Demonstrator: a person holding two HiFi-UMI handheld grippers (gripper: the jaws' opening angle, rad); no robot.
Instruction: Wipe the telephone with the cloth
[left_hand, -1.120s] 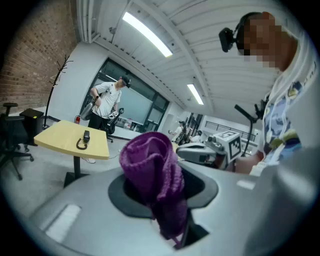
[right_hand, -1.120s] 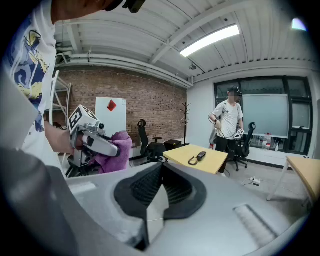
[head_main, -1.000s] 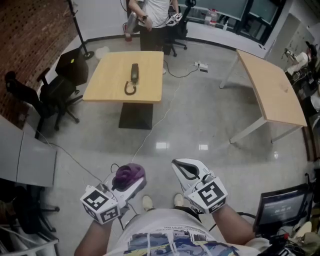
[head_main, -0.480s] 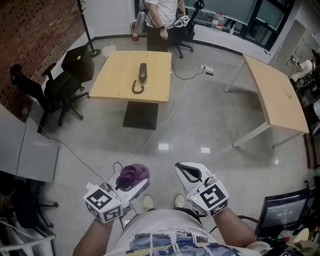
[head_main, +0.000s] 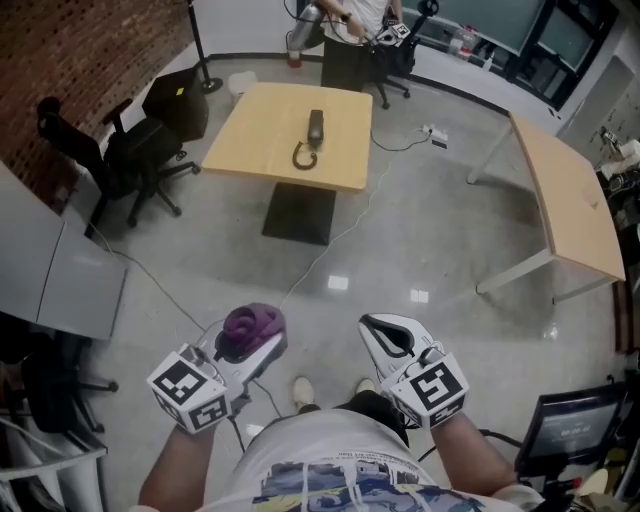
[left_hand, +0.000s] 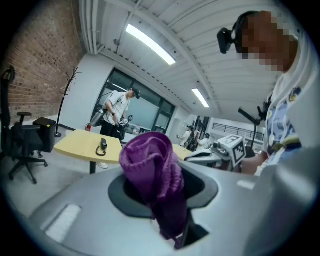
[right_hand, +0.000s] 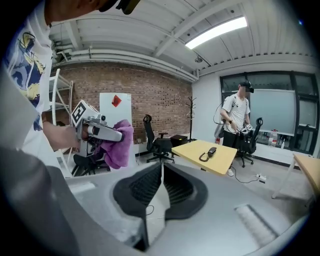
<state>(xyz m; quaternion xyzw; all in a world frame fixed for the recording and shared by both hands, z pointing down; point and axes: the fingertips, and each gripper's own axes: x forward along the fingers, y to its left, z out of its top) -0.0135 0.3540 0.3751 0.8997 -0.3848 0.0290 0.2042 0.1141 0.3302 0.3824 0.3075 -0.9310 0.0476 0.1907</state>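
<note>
A black telephone with a coiled cord lies on a yellow table far ahead across the floor. It is also small in the left gripper view and the right gripper view. My left gripper is held low at my waist, shut on a bunched purple cloth that bulges above its jaws. My right gripper is beside it with nothing in it; its pads meet at the tip and are just starting to part. It sees the cloth off to its left.
A person stands behind the yellow table by an office chair. Black chairs stand left of it near a brick wall. A second long table is at the right. A cable runs over the floor. A monitor sits at the lower right.
The view has moved forward and left, so the yellow table and telephone have shifted right in the picture. Both grippers stay at my waist, the cloth still held in the left one.
</note>
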